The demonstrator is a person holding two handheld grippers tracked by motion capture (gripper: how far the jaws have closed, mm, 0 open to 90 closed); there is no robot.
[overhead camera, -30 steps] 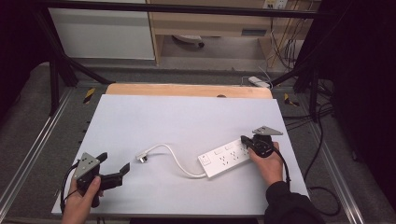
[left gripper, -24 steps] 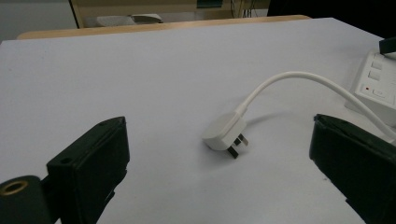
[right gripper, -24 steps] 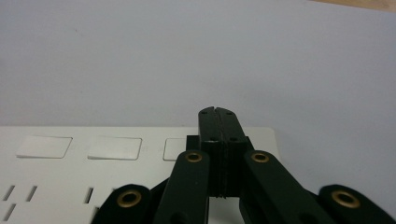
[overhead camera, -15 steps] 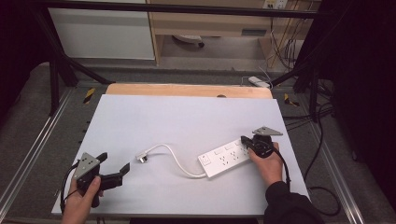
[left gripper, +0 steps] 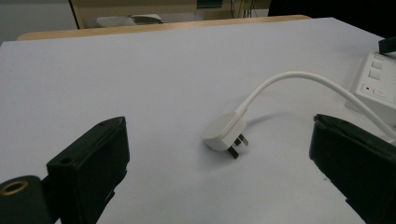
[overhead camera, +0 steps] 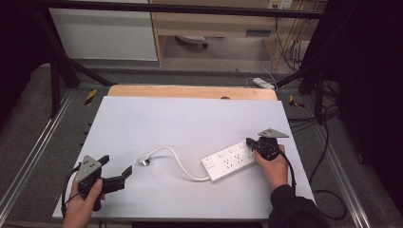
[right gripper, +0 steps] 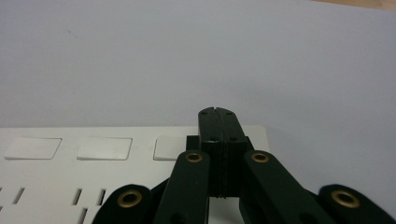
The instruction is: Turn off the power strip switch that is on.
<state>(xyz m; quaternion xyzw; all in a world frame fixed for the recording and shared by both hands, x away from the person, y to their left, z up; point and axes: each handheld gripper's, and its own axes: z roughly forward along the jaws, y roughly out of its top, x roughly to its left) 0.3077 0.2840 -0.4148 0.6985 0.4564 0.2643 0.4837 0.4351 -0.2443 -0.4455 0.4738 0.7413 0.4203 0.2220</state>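
White tabletop (overhead camera: 190,118) under dim, cable-strewn room; bearing white plastic power strip (overhead camera: 230,162) and its white plug (left gripper: 225,134). Left gripper (overhead camera: 116,173) gaping, empty; right gripper (right gripper: 217,114) shut, pressing strip.

Power strip (right gripper: 93,154) cut off at left/bottom edge, right gripper view; far end under right hand-held gripper (right gripper: 217,114). Socket markings too small.
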